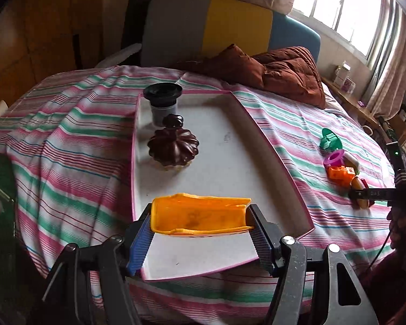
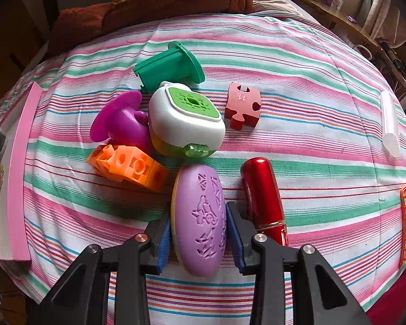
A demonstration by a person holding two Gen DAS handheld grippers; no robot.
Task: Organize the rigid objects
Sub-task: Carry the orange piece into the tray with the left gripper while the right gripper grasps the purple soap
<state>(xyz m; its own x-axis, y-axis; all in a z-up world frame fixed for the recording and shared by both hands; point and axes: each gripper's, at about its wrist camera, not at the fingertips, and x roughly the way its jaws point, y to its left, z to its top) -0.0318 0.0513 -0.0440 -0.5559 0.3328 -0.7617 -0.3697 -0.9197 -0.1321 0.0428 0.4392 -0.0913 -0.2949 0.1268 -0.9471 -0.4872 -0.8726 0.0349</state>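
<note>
The left gripper [image 1: 201, 227] squeezes an orange scoop-shaped piece [image 1: 200, 214] between its blue pads, holding it over the near end of the white tray [image 1: 230, 168] with the pink rim. Farther along the tray, at about 11 o'clock from the scoop, sits a dark brown ribbed lid [image 1: 173, 146] with a knob. Behind that stands a grey cup [image 1: 163, 103] with a black top, in the far corner.

The right gripper [image 2: 198, 230] has its pads pressed on both sides of a purple oval case [image 2: 199, 222] lying on the striped sheet [image 2: 311, 108]. Just beside it, at 3 o'clock, lies a red tube [image 2: 262, 197]. At 10 o'clock is an orange block [image 2: 127, 166]. Past that, at 12 o'clock, is a white and green box [image 2: 185, 119], touching a purple cup-shaped toy [image 2: 121, 120]. A pink puzzle piece [image 2: 243, 105] sits at 1 o'clock, and a green cup-shaped toy [image 2: 170, 66] lies farthest away.
</note>
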